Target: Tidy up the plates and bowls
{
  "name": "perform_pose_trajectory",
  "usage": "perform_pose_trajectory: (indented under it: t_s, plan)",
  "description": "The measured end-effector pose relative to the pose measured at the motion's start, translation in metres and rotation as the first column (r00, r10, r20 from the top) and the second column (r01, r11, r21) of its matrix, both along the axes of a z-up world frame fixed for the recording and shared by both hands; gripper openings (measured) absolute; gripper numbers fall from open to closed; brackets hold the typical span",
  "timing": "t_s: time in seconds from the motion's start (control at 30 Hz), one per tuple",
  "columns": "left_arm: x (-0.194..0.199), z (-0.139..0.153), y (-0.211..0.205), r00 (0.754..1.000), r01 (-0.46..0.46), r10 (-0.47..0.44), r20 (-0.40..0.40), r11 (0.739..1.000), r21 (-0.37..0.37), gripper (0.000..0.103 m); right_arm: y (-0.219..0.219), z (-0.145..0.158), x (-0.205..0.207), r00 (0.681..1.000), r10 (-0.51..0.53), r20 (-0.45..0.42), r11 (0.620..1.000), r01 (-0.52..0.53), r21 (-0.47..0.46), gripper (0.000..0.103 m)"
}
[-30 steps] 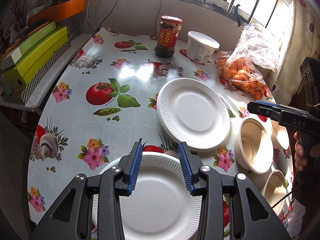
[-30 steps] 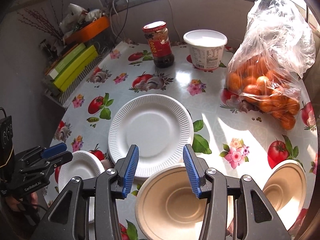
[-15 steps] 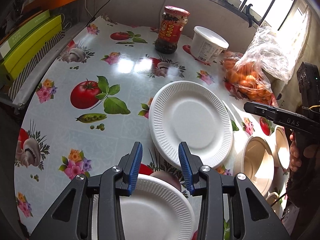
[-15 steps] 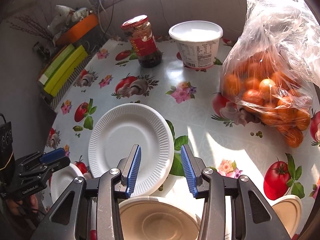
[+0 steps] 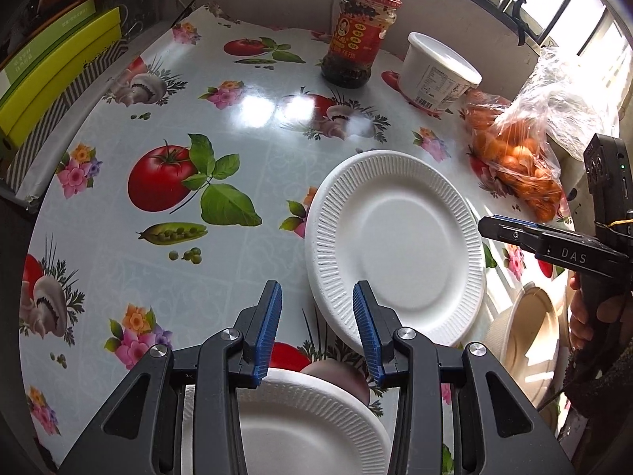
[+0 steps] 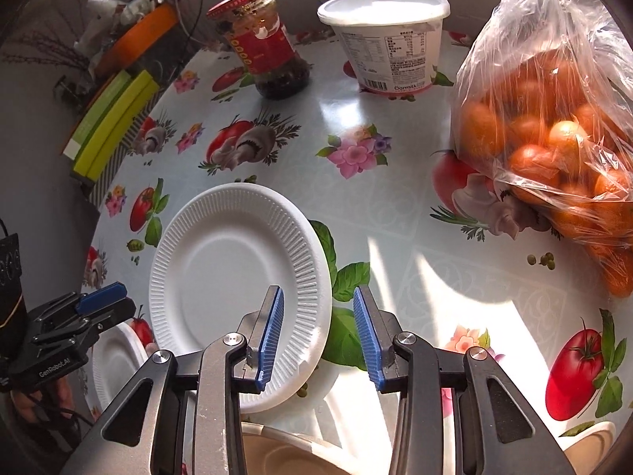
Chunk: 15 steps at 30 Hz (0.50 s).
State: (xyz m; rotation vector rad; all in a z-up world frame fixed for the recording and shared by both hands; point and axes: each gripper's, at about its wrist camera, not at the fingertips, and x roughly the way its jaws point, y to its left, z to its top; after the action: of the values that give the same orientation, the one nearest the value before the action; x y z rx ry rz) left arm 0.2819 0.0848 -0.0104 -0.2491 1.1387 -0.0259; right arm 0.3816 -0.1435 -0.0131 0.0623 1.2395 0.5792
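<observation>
**Both grippers open, nothing held, over plates and bowls**

Landmark: big white plate, flat on the table with its printed vegetable cloth.

- Left gripper: jaws wide apart, nothing between the blue pads. It hangs over the cloth just near-left of the big plate's rim. Right pad overlaps the plate's near edge in the left wrist view; cannot tell if it touches.
- Small white plate: nearer than the big plate, directly below the left gripper and partly hidden by it. The two plates are apart, with a strip of cloth between them.
- Right gripper: jaws wide apart, empty. It sits over the big plate's near-right edge, left pad above the ribbed rim, right pad above the cloth.
- Tan bowl: just right of the big plate's near edge, rims close; contact unclear. In the right wrist view it is mostly hidden under the right gripper.
- Second bowl: further right of the big plate, only a sliver visible at the frame edge.
- Beyond the big plate: red-lidded jar and white tub, side by side near the wall.
- Beyond-right of the big plate: plastic bag of oranges, well apart from it.
</observation>
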Motion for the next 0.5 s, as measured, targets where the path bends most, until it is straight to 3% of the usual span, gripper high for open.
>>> perform_pose_trajectory:
  t_s: [0.27,0.33,0.5]
  plan:
    - [0.004,-0.006,0.000,1.000,0.003,-0.003,-0.011,1.000,-0.015,0.039,0.002,-0.011,0.007,0.999,0.000,-0.034,1.000,0.001,0.012,0.031]
    - [0.006,-0.007,0.000,1.000,0.005,-0.005,-0.019,1.000,-0.022,0.033,0.004,-0.013,0.007,0.999,0.000,-0.039,1.000,0.001,0.014,0.030]
    - [0.008,-0.010,-0.003,1.000,0.015,-0.016,-0.027,0.999,-0.028,0.030,0.004,-0.014,0.008,0.999,0.000,-0.042,1.000,0.001,0.016,0.028]
